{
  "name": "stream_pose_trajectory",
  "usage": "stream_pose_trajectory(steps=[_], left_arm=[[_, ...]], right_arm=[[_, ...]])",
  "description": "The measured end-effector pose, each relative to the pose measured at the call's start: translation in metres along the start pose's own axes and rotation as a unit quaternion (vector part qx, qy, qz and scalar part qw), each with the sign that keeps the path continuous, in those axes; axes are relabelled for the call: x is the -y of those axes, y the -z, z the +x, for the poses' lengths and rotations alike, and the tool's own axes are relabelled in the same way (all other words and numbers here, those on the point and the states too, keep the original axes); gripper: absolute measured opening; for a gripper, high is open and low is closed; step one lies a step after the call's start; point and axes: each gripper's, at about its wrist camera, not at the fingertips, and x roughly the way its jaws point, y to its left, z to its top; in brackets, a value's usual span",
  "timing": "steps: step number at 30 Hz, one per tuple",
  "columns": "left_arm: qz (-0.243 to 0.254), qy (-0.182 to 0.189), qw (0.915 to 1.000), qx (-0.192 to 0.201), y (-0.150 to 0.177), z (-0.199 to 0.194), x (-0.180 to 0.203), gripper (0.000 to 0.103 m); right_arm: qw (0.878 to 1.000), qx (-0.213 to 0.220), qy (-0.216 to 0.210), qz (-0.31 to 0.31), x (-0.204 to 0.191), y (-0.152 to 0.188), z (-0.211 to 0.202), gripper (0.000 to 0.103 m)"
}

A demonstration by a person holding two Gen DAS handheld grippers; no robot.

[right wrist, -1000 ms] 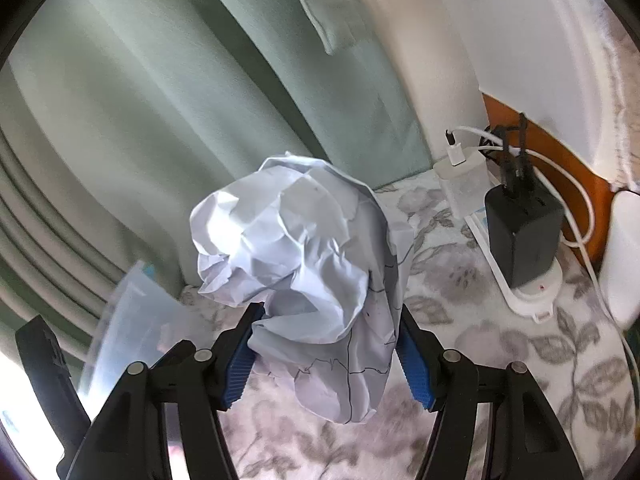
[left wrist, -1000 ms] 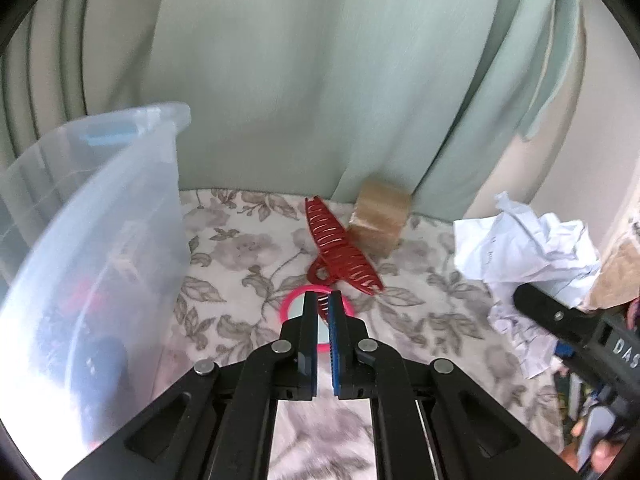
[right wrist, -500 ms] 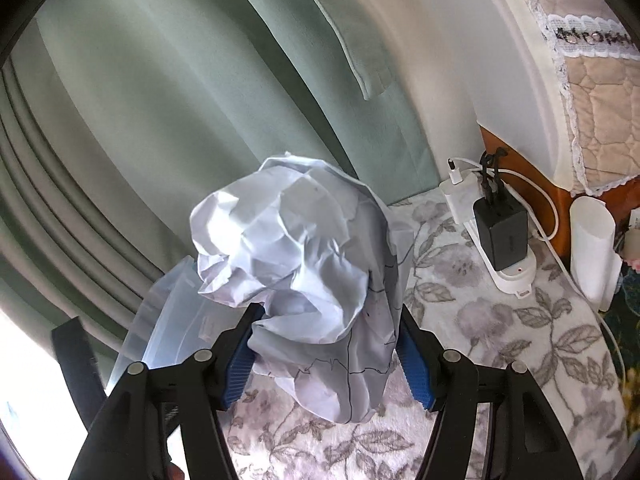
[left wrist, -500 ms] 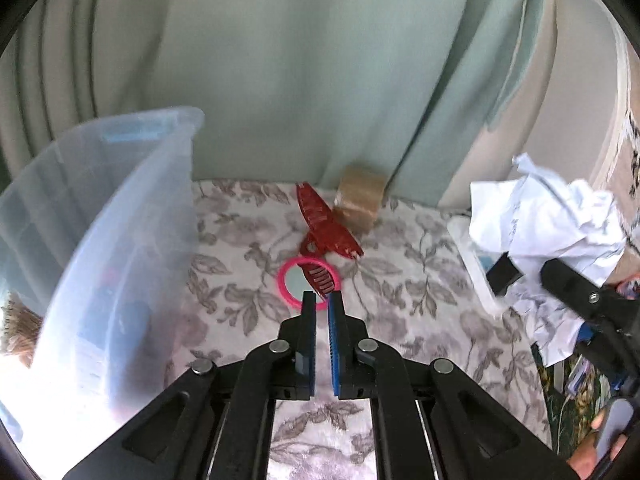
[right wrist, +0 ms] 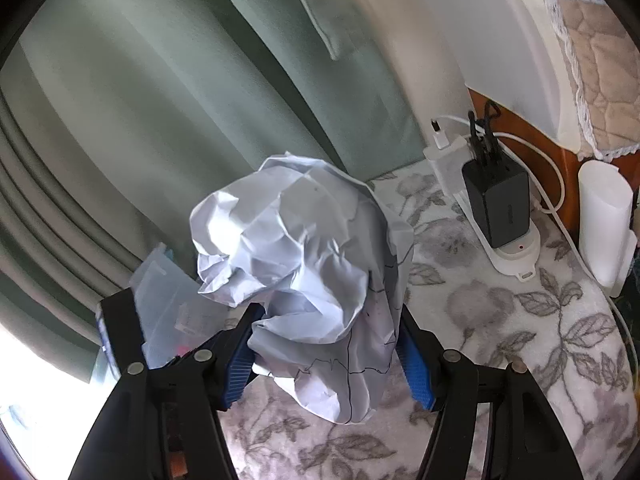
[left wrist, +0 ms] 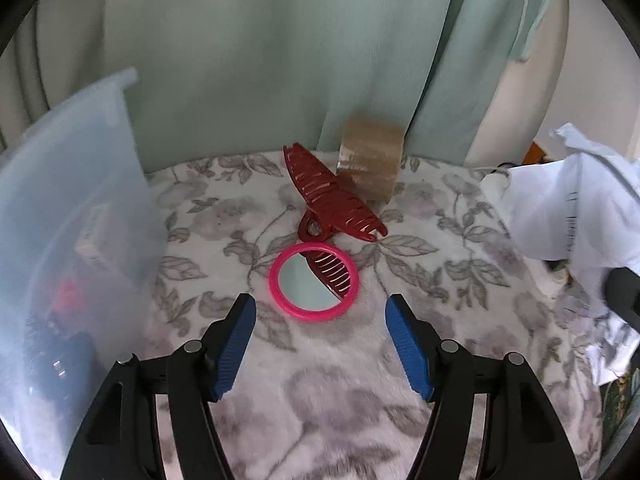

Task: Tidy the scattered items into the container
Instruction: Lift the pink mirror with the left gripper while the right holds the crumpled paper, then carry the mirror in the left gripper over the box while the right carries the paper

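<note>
The clear plastic container stands at the left of the floral-clothed surface, already holding a few things seen dimly through its wall. Scattered goods still out are a pink hand mirror, a dark red hair claw just behind it and a roll of brown tape leaning at the curtain. The crumpled paper is pinched in the right tongs, lifted off the cloth. It is bulky and held only by its lower folds, so it may slip or unfurl on the way, and may catch the container's rim instead of dropping inside. The mirror lies flat, so the fingers may skid off its thin rim, or knock the claw beside it. The left tongs are spread wide, held low and angled down at the mirror, which lies just ahead of the gap; the right tongs point towards the container.
</note>
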Motion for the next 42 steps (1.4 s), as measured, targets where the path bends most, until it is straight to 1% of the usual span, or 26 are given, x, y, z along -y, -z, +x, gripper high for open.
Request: stream_pose_trajectory(steps=[4,10,12,14,20,26,28,29,30,36,42], left_arm=[[0.006,0.000,0.9999,-0.014,0.000,0.027,-0.001,0.069],[0.004,-0.003,0.9996,-0.027,0.003,0.052,-0.003,0.070],[0.011,-0.007,0.9996,-0.025,0.005,0.057,0.000,0.076],[0.019,-0.012,0.9995,-0.020,0.006,0.061,0.003,0.078],[0.013,-0.012,0.9997,-0.016,0.000,0.070,0.002,0.081],[0.013,-0.016,0.9997,-0.012,0.003,0.071,0.005,0.081],[0.013,-0.015,0.9997,-0.011,0.005,0.069,0.006,0.078],[0.013,-0.015,0.9997,-0.011,0.006,0.069,0.007,0.075],[0.013,-0.015,0.9997,-0.012,0.008,0.068,0.008,0.074],[0.004,-0.014,0.9997,-0.019,0.018,0.061,0.010,0.074],[-0.005,-0.011,0.9995,-0.029,0.038,0.046,0.015,0.074]], right_arm=[[1.000,-0.007,0.002,0.009,0.009,-0.001,0.013,0.067],[1.000,-0.023,0.001,0.016,0.019,0.002,0.034,0.067],[1.000,-0.025,-0.001,0.018,0.021,0.002,0.039,0.067],[0.999,-0.026,-0.001,0.018,0.023,0.002,0.044,0.067],[0.999,-0.031,0.004,0.022,0.031,0.000,0.055,0.067],[0.999,-0.034,0.006,0.027,0.034,0.000,0.062,0.067],[0.999,-0.034,0.005,0.026,0.034,-0.001,0.062,0.067],[0.999,-0.033,0.005,0.026,0.033,-0.001,0.061,0.067],[0.999,-0.032,0.005,0.025,0.032,-0.002,0.060,0.067],[1.000,-0.022,0.004,0.020,0.027,-0.006,0.052,0.067],[1.000,-0.013,0.001,0.016,0.020,-0.010,0.042,0.067]])
